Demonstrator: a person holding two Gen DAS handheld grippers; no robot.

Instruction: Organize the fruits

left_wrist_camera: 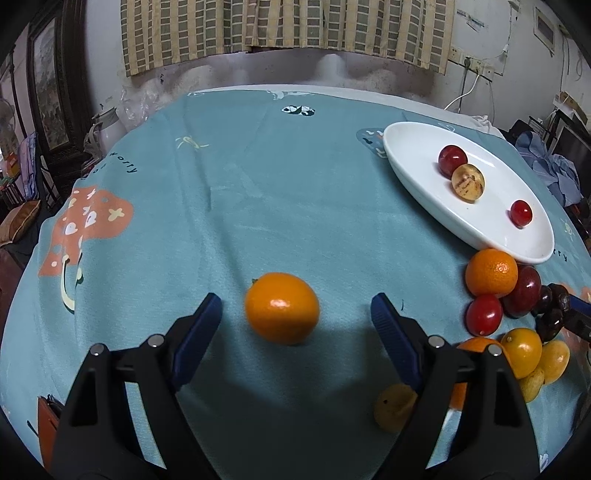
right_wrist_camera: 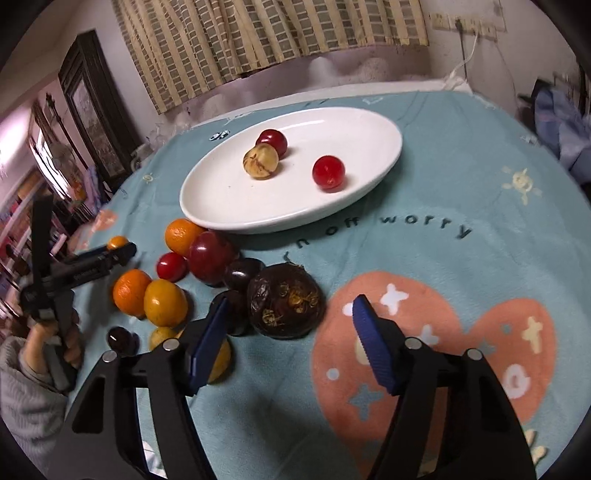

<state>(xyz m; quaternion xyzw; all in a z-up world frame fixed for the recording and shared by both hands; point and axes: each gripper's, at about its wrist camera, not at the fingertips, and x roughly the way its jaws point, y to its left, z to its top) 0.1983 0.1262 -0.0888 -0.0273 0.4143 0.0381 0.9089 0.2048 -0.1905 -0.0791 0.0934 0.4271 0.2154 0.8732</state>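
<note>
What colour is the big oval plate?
The oval ceramic plate is plain white, clearest in the right wrist view.

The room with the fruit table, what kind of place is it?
Probably a lived-in room at home: a curtain hangs behind the table's cartoon-print cloth, a framed picture is on the wall, and clothes lie piled nearby.

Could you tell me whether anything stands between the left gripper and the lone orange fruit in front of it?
Nothing visible does: the left gripper is open, with only bare cloth before the orange fruit.
</note>
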